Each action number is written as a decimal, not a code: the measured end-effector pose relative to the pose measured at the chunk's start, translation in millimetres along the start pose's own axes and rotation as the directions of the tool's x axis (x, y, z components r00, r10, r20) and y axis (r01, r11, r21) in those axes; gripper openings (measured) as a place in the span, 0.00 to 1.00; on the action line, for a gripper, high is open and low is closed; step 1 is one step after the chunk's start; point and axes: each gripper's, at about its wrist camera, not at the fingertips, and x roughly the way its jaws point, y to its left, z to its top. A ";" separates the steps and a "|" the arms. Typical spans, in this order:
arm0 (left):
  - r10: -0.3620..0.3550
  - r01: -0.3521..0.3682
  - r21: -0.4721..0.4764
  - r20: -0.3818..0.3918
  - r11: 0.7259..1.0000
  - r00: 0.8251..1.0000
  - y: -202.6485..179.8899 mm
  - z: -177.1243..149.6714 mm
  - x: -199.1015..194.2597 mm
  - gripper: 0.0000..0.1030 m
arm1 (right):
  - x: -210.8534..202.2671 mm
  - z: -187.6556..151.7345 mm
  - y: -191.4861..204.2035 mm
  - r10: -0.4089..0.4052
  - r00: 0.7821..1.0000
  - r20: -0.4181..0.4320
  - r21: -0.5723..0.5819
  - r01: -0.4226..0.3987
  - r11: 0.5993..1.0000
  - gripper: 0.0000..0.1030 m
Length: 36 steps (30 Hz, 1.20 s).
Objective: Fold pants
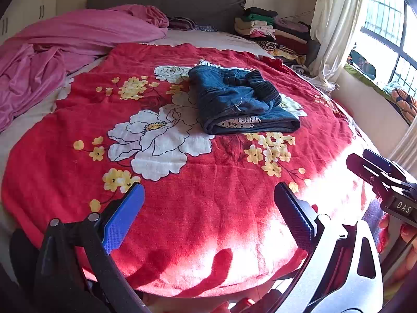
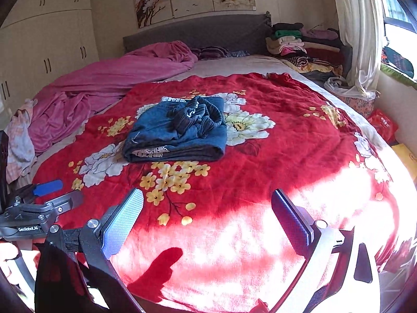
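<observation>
Pants (image 1: 242, 101) sit folded mid-bed on red floral blanket (image 1: 182, 221), pink sheet (image 1: 65, 47) left. Denim looks soft, weighty, not slippery; best grabbed at thick folded edge. Left gripper (image 1: 208, 214) and right gripper (image 2: 208, 219) both jaws wide apart, holding nothing, well short of pants.

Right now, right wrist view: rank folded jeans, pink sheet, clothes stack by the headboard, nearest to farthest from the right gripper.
From the right gripper, open over the red floral blanket:
1. Folded jeans, straight ahead, slightly left, mid-blanket.
2. Pink sheet, bunched along the bed's left side, beyond the jeans.
3. Clothes stack, far right corner by the headboard.
</observation>
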 end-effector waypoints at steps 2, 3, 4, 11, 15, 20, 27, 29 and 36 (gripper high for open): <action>-0.002 0.002 -0.002 -0.010 1.000 1.000 -1.8 -2.6 2.6 0.91 | 1.9 -1.8 -0.3 -0.005 1.000 -0.008 0.002 0.005 1.000 0.95; -0.003 0.003 -0.004 -0.015 1.000 1.000 -2.1 -3.4 3.7 0.91 | 2.7 -2.5 -0.6 -0.002 1.000 -0.011 0.003 0.002 1.000 0.95; -0.003 0.003 -0.004 -0.018 1.000 1.000 -2.4 -3.9 4.5 0.91 | 3.2 -3.0 -0.9 -0.001 1.000 -0.014 0.004 0.001 1.000 0.95; 0.004 -0.004 -0.010 -0.018 1.000 1.000 -2.0 -4.5 5.1 0.91 | 4.6 -4.9 -2.5 0.003 1.000 -0.024 0.011 -0.003 1.000 0.95; 0.015 -0.016 -0.011 -0.017 1.000 1.000 -0.9 -3.2 4.5 0.91 | 3.8 -4.4 -0.7 0.005 1.000 -0.022 0.003 -0.004 1.000 0.95; 0.021 -0.021 -0.017 -0.017 1.000 1.000 -0.1 -2.3 3.2 0.91 | 2.4 -3.7 0.3 0.005 1.000 -0.020 -0.002 -0.005 1.000 0.95; 0.037 -0.037 -0.019 -0.015 0.999 0.999 1.5 -1.5 1.7 0.91 | 0.9 -2.9 1.7 -0.002 1.000 -0.018 -0.003 0.002 1.000 0.95; 0.036 -0.036 -0.020 -0.016 0.999 0.999 1.8 -1.6 1.6 0.91 | 0.9 -2.7 1.7 -0.003 1.000 -0.018 -0.003 0.003 1.000 0.95; 0.036 -0.036 -0.021 -0.020 0.999 0.999 2.6 -0.9 1.8 0.91 | -0.1 -2.1 2.2 -0.005 1.000 -0.016 -0.003 0.005 1.000 0.95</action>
